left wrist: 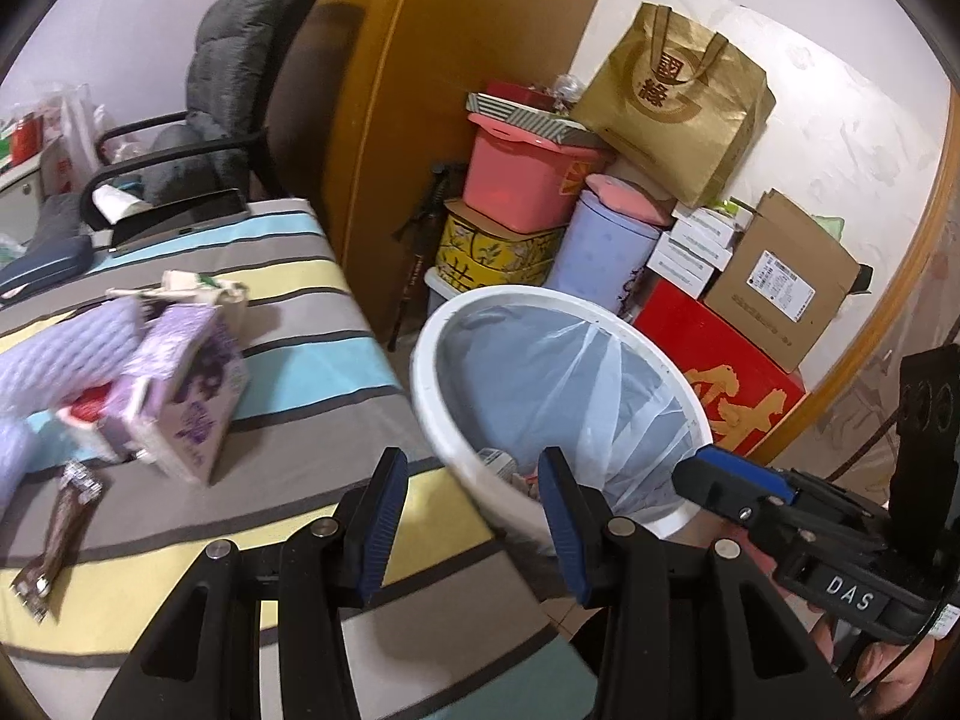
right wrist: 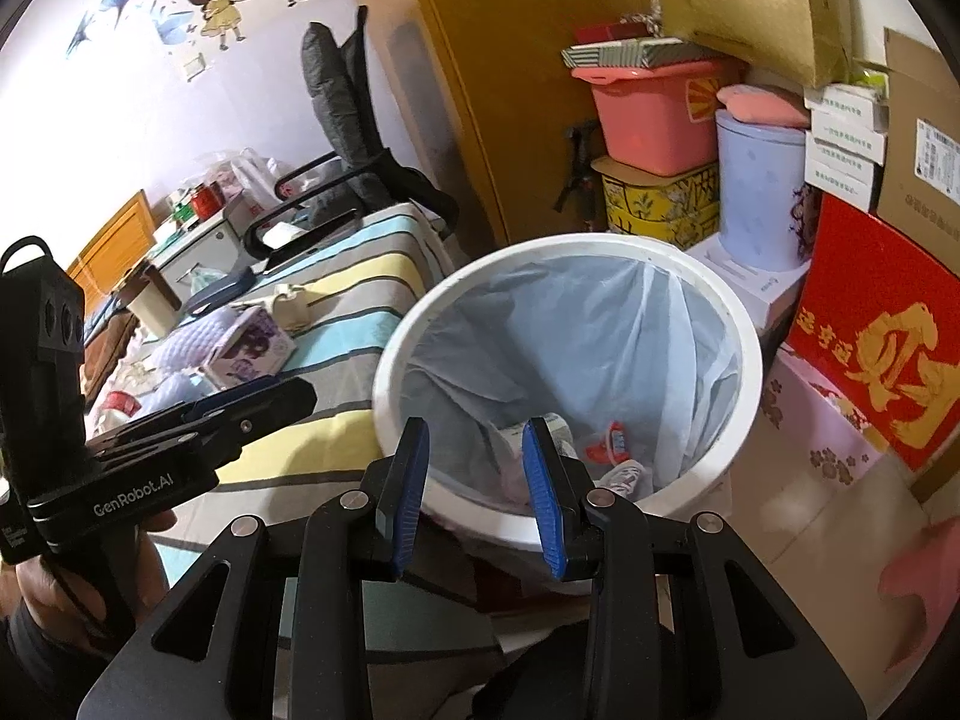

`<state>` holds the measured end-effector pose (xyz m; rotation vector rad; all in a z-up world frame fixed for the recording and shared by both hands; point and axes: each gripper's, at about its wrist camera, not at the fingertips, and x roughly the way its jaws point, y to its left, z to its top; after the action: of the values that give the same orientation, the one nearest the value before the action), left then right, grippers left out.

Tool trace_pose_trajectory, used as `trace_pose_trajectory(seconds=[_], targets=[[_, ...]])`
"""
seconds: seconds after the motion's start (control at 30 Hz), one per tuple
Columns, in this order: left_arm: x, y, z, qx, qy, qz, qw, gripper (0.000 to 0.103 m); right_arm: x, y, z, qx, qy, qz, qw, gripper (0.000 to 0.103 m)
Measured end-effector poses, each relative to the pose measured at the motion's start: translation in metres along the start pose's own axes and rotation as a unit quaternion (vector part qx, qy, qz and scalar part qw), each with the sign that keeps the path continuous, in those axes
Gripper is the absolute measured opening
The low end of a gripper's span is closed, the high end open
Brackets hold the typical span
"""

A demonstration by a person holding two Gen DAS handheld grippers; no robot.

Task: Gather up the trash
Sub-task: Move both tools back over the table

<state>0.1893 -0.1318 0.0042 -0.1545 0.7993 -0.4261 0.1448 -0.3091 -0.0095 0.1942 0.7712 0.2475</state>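
A white bin (left wrist: 427, 378) lined with a pale plastic bag stands beside the striped bed (left wrist: 312, 360). In the right wrist view the bin (right wrist: 387, 378) holds a red-and-white wrapper (right wrist: 609, 445) and some white scraps. My right gripper (right wrist: 474, 450) hangs open over the bin's near rim with nothing between its pads. My left gripper (left wrist: 474, 516) is open and empty too, over the bed's edge just left of the bin. On the bed lie a purple carton (left wrist: 186, 402), a brown snack wrapper (left wrist: 60, 528) and purple padded wrap (left wrist: 60, 354).
Boxes, a pink tub (left wrist: 522, 180), a lilac container (left wrist: 600, 252), a red box (left wrist: 720, 372) and a gold paper bag (left wrist: 678, 102) are stacked against the wall behind the bin. An office chair (left wrist: 228, 90) stands beyond the bed. A hand holds each gripper.
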Motion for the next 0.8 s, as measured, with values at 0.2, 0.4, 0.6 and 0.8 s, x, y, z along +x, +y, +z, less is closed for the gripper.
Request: trace_pose_trajectory(seconds=[0.2, 0.4, 0.6, 0.8], targets=[[-0.022, 0.012, -0.012, -0.004, -0.007, 0.019, 0.9998, 0.045, -0.004, 0.017, -0.005, -0.014, -0.003, 0.011, 1.000, 0.035], [-0.044, 0.027, -0.029, -0.015, -0.017, 0.040, 0.9989, 0.045, 0.001, 0.035, -0.014, -0.023, 0.014, 0.032, 0.999, 0.035], [-0.061, 0.045, -0.046, -0.033, -0.021, 0.062, 0.9973, 0.045, 0.008, 0.053, -0.022, -0.038, 0.034, 0.052, 0.997, 0.035], [-0.076, 0.065, -0.056, -0.052, -0.023, 0.085, 0.9948, 0.045, 0.010, 0.067, -0.022, -0.045, 0.040, 0.067, 0.996, 0.035]])
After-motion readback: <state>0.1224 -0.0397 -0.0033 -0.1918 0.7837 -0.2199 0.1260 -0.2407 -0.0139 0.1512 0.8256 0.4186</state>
